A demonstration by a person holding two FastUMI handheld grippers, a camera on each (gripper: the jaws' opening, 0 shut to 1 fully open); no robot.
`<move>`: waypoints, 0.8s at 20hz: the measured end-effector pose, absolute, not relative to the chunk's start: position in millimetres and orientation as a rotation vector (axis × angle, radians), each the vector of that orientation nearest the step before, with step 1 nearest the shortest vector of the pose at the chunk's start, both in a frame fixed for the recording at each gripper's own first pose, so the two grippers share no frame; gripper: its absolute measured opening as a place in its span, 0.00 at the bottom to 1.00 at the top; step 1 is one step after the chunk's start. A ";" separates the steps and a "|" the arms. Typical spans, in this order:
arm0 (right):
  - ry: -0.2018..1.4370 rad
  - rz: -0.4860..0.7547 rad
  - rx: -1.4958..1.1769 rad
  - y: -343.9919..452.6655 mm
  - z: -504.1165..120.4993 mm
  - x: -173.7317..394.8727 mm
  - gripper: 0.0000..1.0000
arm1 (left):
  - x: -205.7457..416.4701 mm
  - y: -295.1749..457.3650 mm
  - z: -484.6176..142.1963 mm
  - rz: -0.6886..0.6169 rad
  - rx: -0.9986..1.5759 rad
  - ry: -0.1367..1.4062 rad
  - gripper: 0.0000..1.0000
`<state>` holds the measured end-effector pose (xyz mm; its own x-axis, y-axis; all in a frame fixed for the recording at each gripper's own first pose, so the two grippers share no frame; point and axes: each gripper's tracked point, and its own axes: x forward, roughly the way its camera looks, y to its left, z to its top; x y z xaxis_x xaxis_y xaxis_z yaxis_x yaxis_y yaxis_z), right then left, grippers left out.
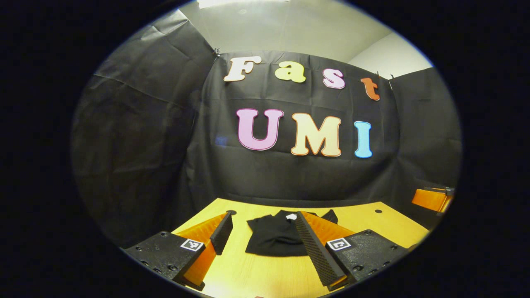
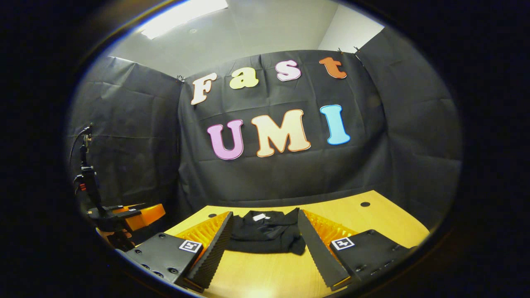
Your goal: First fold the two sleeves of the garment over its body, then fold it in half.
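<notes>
The black garment (image 1: 275,236) lies bunched on the table (image 1: 252,277), ahead of both grippers and touching neither. The left gripper (image 1: 265,242) has its jaws spread wide, empty; the garment sits between and beyond its fingertips, nearer the right finger. The right gripper (image 2: 265,244) is likewise spread and empty, with the garment (image 2: 265,234) centred beyond its jaws. A white neck label (image 2: 261,216) shows, unreadable. The left gripper (image 2: 136,217) appears far left of the right jaws.

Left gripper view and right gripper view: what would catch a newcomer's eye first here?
A black garment lies bunched on the yellow wooden table, straight ahead of both tools. Each open claw, left and right, frames it with orange-backed ribbed fingers, touching nothing.
</notes>
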<state>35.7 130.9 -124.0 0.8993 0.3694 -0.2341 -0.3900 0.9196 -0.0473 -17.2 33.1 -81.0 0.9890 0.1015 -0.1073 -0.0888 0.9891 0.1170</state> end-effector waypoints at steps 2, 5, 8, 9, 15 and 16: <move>0.214 0.386 -0.117 121.8 -127.0 6.8 0.94 | -42.3 27.7 -83.4 0.092 0.109 0.122 0.92; 0.220 0.359 -0.121 109.2 -136.9 -26.2 0.94 | -71.7 19.4 -75.6 0.058 0.184 0.103 0.92; 0.226 0.345 -0.101 101.1 -140.9 -44.0 0.97 | -91.2 11.5 -68.6 0.039 0.221 0.084 0.92; 0.223 0.333 -0.098 97.0 -139.2 -45.6 0.97 | -94.5 9.9 -68.5 0.033 0.222 0.082 0.92; 0.196 0.298 -0.083 81.1 -125.8 -58.9 0.97 | -107.7 5.0 -73.0 0.008 0.216 0.103 0.92; 0.194 0.293 -0.082 77.8 -125.1 -59.8 0.97 | -108.1 3.2 -72.4 0.002 0.218 0.105 0.92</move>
<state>-59.8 77.8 -125.1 0.9388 0.2788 -0.2021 -0.2946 0.9542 -0.0524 -108.1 3.2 -72.4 0.9946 0.0133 -0.1034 0.0094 0.9764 0.2157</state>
